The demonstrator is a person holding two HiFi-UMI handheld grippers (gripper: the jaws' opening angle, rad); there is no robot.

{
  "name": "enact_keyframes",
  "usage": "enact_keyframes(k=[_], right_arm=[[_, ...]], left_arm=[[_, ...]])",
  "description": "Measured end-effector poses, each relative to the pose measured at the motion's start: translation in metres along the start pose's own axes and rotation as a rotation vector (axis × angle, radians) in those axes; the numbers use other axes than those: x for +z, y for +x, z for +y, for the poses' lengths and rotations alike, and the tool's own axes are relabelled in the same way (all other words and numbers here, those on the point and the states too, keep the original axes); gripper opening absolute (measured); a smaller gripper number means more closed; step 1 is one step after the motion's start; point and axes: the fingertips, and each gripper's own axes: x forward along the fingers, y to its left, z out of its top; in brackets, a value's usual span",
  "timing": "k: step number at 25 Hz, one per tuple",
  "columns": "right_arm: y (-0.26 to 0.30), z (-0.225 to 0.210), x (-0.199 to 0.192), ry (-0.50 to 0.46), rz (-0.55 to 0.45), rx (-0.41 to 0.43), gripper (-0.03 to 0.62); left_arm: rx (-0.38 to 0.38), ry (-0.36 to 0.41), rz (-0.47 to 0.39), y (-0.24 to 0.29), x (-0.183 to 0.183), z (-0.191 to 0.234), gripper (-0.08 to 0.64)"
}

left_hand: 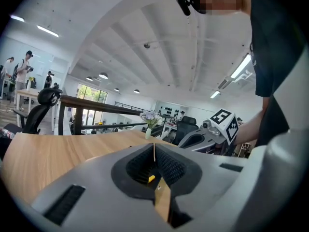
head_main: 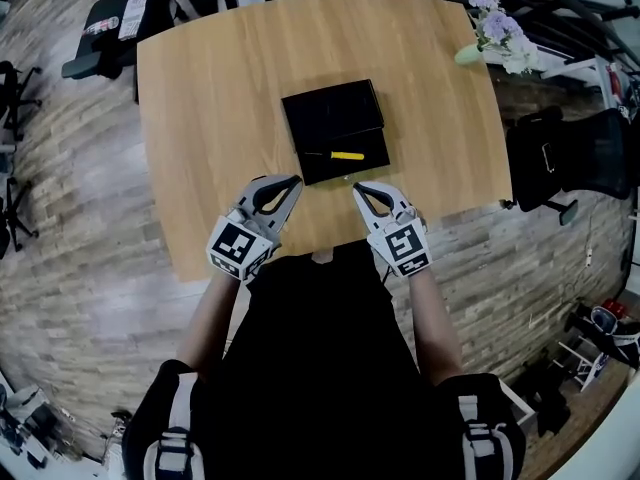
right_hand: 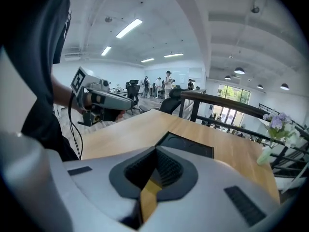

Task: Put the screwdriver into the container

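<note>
Holds left hand-held gripper [head_main: 296, 181] and right hand-held gripper [head_main: 358, 187] closed and empty over near edge of surface [head_main: 200, 118].
Presses each pair of jaws together on nothing, tips pointed at black container [head_main: 333, 118] just beyond. Shows yellow-handled screwdriver [head_main: 340, 155] lying across the container's near half, apart from both grippers. Shows flower vase [head_main: 470, 54] at far right corner, office chair [head_main: 570, 158] off right edge.

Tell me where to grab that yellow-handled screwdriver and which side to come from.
Take the yellow handle of the screwdriver, thicker than its thin shaft. It lies flat and crosswise on the black container, handle rightward, so probably come from above with the right gripper, now shut.
</note>
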Motion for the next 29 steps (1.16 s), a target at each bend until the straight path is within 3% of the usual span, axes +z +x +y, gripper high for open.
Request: enact_keyframes(k=[13,29], right_arm=[[-0.012,-0.006,-0.009,0.029,-0.011,-0.022,0.025],[-0.015,-0.008,0.007,-0.006,-0.045,-0.013,0.025]], left_arm=[[0.003,0.009,-0.001,-0.003,-0.001,-0.006,0.028],[0.072,-0.002,-0.046,-0.012,0.016,-0.004,0.028]])
